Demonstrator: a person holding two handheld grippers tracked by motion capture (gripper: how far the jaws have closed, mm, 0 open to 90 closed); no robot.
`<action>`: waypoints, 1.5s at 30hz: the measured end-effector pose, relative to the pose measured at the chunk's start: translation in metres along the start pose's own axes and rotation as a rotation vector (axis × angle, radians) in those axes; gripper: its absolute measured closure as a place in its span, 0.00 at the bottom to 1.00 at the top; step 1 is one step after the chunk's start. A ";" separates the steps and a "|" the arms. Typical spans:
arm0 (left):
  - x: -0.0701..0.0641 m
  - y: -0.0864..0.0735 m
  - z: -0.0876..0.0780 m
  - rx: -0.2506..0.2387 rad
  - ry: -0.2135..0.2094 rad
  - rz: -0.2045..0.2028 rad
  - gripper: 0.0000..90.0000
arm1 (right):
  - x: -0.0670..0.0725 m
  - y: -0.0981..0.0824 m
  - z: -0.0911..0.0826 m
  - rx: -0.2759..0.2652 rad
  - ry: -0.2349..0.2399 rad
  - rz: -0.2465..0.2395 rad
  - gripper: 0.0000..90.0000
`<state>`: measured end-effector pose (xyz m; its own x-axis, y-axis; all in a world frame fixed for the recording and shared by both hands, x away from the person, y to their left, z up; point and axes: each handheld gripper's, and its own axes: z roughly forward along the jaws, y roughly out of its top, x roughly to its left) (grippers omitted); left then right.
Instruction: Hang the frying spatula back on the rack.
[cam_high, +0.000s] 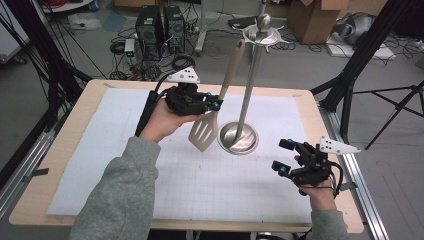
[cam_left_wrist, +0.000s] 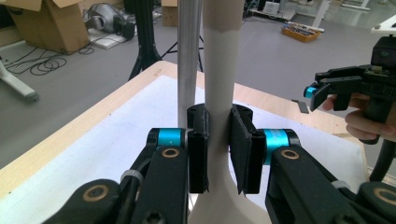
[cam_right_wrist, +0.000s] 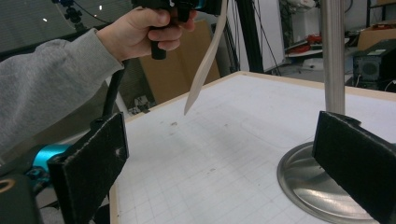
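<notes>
— Where's the spatula (cam_high: 215, 112)?
— Hanging from the stand (cam_high: 248, 95) mid-bench (cam_high: 70, 145), handle clamped in the left tool (cam_high: 216, 103).
— The right tool (cam_high: 281, 156)?
— Jaws apart, near the bench's right edge.

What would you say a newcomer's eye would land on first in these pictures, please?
Most likely the tall metal utensil stand rising from its round base at the middle of the table, with a beige slotted spatula beside its pole. The left gripper is clamped on the spatula's handle, its blade clear of the white mat. At the near right, the right gripper waits open, holding nothing.
</notes>
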<state>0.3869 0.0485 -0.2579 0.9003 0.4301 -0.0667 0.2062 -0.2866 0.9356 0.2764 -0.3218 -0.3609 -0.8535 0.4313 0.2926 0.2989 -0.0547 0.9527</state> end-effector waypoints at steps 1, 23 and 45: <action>0.000 0.000 0.001 0.001 -0.001 0.001 0.86 | 0.000 0.000 0.000 -0.001 0.000 0.001 0.03; -0.004 0.002 0.018 0.001 0.032 0.004 0.85 | 0.001 0.000 -0.001 -0.009 0.001 0.005 0.03; -0.003 -0.008 -0.005 0.016 0.037 0.095 0.23 | 0.001 0.000 -0.002 -0.003 -0.003 -0.002 0.03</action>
<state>0.3804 0.0534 -0.2632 0.9014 0.4314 0.0356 0.1267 -0.3416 0.9313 0.2748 -0.3228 -0.3603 -0.8530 0.4336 0.2904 0.2959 -0.0565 0.9535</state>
